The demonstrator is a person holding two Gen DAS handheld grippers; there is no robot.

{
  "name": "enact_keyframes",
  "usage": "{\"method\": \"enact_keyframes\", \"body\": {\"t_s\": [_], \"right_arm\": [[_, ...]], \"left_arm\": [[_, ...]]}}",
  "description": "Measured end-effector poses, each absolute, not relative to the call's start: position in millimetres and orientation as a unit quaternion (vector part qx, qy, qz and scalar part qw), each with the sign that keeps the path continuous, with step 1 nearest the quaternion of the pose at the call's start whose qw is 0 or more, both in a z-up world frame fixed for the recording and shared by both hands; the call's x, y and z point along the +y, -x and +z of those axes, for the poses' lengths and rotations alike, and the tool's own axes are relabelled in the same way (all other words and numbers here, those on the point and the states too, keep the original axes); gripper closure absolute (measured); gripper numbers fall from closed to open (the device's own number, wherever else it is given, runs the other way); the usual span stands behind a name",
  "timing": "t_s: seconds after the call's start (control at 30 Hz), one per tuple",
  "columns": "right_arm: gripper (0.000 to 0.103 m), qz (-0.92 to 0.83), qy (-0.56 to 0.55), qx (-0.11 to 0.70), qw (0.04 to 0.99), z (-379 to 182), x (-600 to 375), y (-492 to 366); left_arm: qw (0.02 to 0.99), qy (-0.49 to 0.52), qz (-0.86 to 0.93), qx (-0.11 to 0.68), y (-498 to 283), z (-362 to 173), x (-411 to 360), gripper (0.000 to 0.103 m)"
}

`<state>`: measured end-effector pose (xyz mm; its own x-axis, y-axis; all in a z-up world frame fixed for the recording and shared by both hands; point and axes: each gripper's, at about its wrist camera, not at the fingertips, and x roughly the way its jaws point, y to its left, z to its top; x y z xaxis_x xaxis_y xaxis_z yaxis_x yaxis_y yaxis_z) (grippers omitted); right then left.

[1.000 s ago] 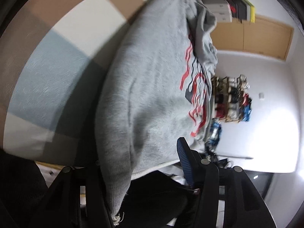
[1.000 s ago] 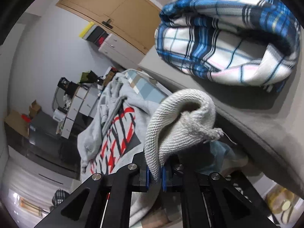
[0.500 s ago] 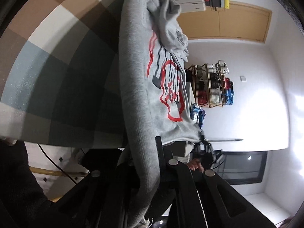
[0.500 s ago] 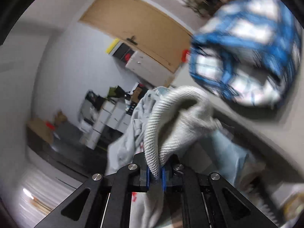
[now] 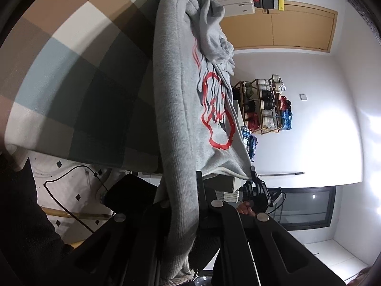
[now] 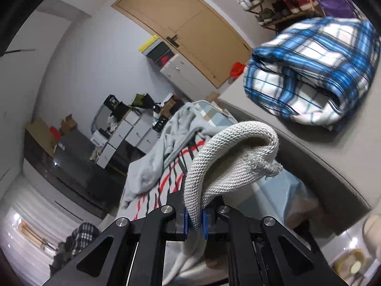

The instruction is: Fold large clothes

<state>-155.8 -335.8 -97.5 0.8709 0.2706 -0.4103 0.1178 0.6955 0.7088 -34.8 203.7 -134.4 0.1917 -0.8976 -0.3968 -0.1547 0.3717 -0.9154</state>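
Shoe rack (image 5: 268,106) by white wall, wood doors (image 6: 188,27), white drawers (image 6: 184,74) w/ boxes on top, blue plaid blanket (image 6: 314,71) on grey ledge.

Left hand-held gripper (image 5: 184,205) clamped on the ribbed hem of a grey sweatshirt (image 5: 176,100) with red-and-black print, the cloth stretched taut away from it over a checked blanket (image 5: 71,71); right of the sweatshirt, near a white wall, a shoe rack (image 5: 266,104) and wooden doors (image 5: 290,28).

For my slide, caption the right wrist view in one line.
Right gripper shut on the grey sweatshirt's ribbed hem, a folded blue plaid shirt lying beyond.
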Motion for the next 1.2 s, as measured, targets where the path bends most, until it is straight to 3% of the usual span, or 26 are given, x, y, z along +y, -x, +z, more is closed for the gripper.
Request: {"method": "enact_keyframes", "body": {"t_s": [0.37,0.8,0.87,0.93,0.97,1.0,1.2], "right_arm": [[0.094,-0.032,-0.397,0.398,0.826,-145,-362,105],[0.094,-0.046,-0.383,0.409,0.827,-161,-351,99],[0.094,-0.045,-0.383,0.410,0.827,-162,-349,98],[0.094,-0.039,-0.391,0.407,0.824,-164,-350,96],[0.094,-0.038,-0.396,0.405,0.823,-165,-351,97],[0.093,-0.035,-0.400,0.402,0.823,-165,-351,96],[0.093,-0.016,-0.431,0.391,0.813,-174,-358,97]], "left_arm": [[0.608,0.458,-0.310,0.569,27,-135,195,0.103],[0.600,0.451,-0.287,0.595,27,-145,193,0.103],[0.601,0.450,-0.283,0.597,26,-144,193,0.093],[0.602,0.454,-0.278,0.595,26,-146,197,0.063],[0.603,0.456,-0.270,0.597,26,-148,198,0.056],[0.602,0.458,-0.266,0.598,27,-150,198,0.052],[0.592,0.458,-0.253,0.613,26,-159,195,0.052]]}}
